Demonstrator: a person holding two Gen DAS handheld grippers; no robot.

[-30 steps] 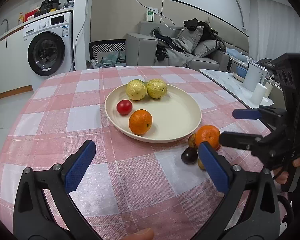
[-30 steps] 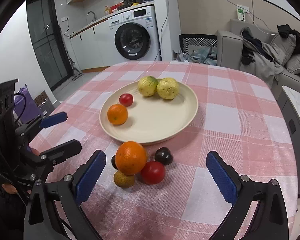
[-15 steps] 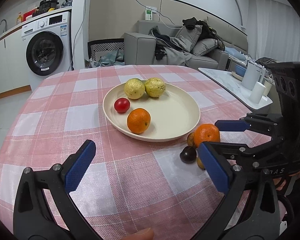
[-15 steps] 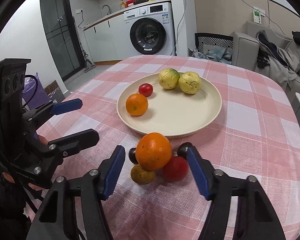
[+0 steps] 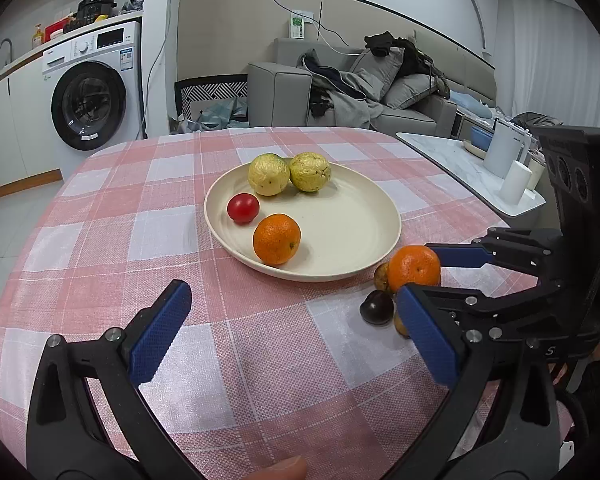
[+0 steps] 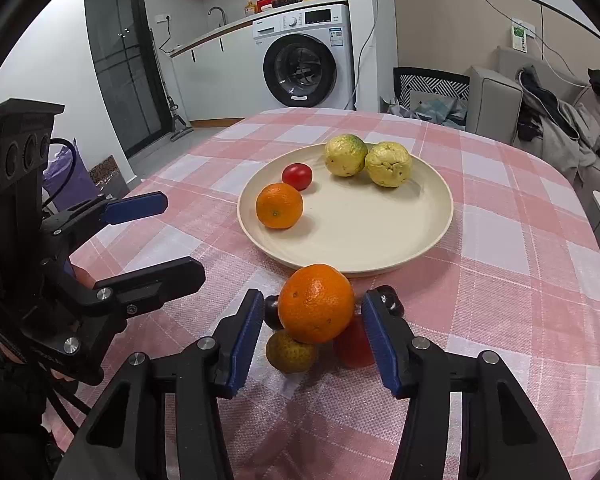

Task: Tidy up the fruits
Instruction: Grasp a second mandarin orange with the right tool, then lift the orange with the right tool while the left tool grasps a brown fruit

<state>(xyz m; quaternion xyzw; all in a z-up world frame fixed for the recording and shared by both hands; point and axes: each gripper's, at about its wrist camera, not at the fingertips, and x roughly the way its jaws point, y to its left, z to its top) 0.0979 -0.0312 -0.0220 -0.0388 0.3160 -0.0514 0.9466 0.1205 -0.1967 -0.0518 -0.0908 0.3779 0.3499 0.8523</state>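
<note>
A cream plate (image 6: 380, 240) on the pink checked tablecloth holds an orange (image 6: 279, 205), a red tomato (image 6: 297, 176) and two yellow-green guavas (image 6: 346, 155). In front of the plate lies a pile of loose fruit: an orange (image 6: 316, 303) on top, a brown fruit (image 6: 290, 353), a red tomato (image 6: 352, 346) and dark plums (image 6: 272, 312). My right gripper (image 6: 312, 328) has its blue pads either side of the top orange, narrow gaps still showing. In the left wrist view the orange (image 5: 415, 266) sits between the right gripper's fingers (image 5: 460, 257). My left gripper (image 5: 292, 340) is wide open and empty over the cloth.
The plate (image 5: 340, 240) sits mid-table. A washing machine (image 5: 88, 88) and a grey sofa (image 5: 340, 92) stand behind the table. A white side table (image 5: 472, 168) with cups lies to the right.
My right gripper moved forward to the fruit pile and its jaws narrowed around the top orange. The left gripper barely moved.
</note>
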